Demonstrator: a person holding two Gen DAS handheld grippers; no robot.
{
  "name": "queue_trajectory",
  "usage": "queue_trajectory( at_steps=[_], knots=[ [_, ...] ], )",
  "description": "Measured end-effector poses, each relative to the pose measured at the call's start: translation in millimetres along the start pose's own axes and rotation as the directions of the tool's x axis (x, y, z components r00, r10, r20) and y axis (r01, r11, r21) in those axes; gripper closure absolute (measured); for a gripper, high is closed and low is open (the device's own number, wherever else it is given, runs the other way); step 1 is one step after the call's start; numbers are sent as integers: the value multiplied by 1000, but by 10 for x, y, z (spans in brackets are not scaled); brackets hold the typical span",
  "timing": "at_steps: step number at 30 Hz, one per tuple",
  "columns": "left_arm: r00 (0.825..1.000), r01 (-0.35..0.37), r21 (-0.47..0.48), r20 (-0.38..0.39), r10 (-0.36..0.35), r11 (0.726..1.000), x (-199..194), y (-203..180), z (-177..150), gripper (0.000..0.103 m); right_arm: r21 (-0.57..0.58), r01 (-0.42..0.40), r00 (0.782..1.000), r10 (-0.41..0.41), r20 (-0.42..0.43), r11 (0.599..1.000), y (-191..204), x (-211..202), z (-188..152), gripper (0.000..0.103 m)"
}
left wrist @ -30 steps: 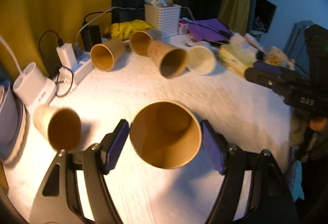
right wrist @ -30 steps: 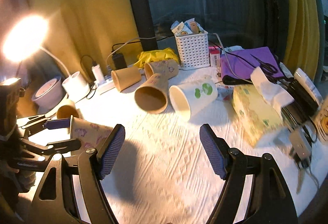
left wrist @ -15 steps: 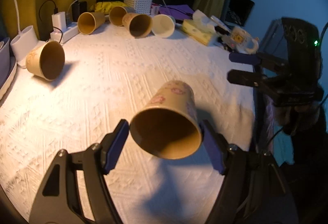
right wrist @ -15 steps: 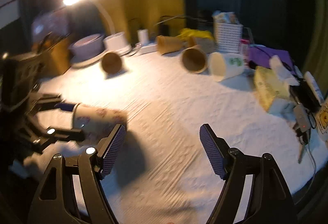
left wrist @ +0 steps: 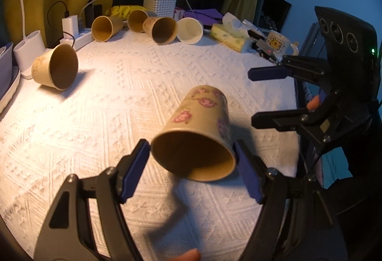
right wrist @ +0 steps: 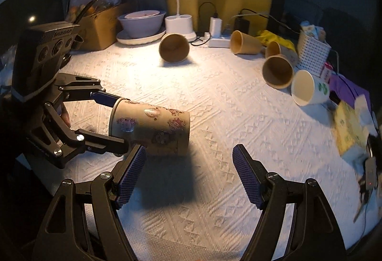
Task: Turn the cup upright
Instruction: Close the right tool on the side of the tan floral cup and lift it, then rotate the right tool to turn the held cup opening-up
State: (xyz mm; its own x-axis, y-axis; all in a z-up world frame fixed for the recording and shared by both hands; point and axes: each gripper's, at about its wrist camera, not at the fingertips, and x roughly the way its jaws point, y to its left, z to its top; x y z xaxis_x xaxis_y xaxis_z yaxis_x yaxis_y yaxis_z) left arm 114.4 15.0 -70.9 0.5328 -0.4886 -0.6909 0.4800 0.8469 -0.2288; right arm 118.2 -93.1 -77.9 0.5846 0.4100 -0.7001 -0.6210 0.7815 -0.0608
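L gripper (left wrist: 192, 160) pinches the flowered paper cup (left wrist: 198, 132) at its rim end, one pad each side of the mouth, cup held clear above the white cloth (left wrist: 119, 98) near the front edge of the table; shadow beneath in the R wrist view suggests it's off the surface. Grip at the rim prob. chosen so the base stays free to go down first. Cup's long axis roughly level, along the L fingers: mouth faces back toward the L camera, closed base points away, toward mid-table. In R view the same cup (right wrist: 152, 128) lies sideways, base to the right, mouth at the L gripper (right wrist: 118, 121). Not upright yet; judge the flip as under way, needs abt a quarter turn to bring mouth up. R gripper (right wrist: 188, 172) fingers spread wide, nothing between them, hovering just beside the cup, likely on standby to steady or receive it. Six other cups lie on their sides further back: one alone (left wrist: 56, 67) near the lamp base (right wrist: 179, 24), a row (left wrist: 157, 27) by the white basket (left wrist: 160, 3). Risk: thin paper wall may buckle under the squeeze.
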Motion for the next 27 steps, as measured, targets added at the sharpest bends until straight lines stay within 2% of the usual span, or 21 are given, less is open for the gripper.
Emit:
queue_trajectory(
  at_steps=[4, 10, 16, 17, 21, 25, 27],
  knots=[
    [1000, 12, -18, 7, -12, 1000, -23, 5, -12, 22, -23, -12, 1000, 12, -14, 1000, 15, 40, 28, 25],
    [999, 19, -34, 47, -17, 999, -125, 2, -15, 21, -68, -48, 999, 47, -21, 997, 42, 94, 45, 25],
    [995, 21, -58, 100, -15, 998, -328, 18, -72, 21, -211, -86, 996, 77, -48, 974, 220, 130, 154, 25],
    [993, 12, -67, 115, -4, 998, -376, 33, -93, 21, -245, -96, 995, 84, -59, 965, 270, 137, 165, 25],
    [976, -115, -77, 177, 127, 990, -583, 33, -213, 21, -386, -122, 990, 83, -115, 915, 450, 195, 221, 25],
    [968, -127, -96, 207, 144, 987, -732, 47, -343, 21, -501, -153, 984, 84, -156, 852, 583, 259, 303, 25],
    [968, -120, -100, 209, 139, 988, -773, 46, -403, 21, -579, -171, 980, 76, -186, 797, 680, 297, 320, 25]
  ],
)
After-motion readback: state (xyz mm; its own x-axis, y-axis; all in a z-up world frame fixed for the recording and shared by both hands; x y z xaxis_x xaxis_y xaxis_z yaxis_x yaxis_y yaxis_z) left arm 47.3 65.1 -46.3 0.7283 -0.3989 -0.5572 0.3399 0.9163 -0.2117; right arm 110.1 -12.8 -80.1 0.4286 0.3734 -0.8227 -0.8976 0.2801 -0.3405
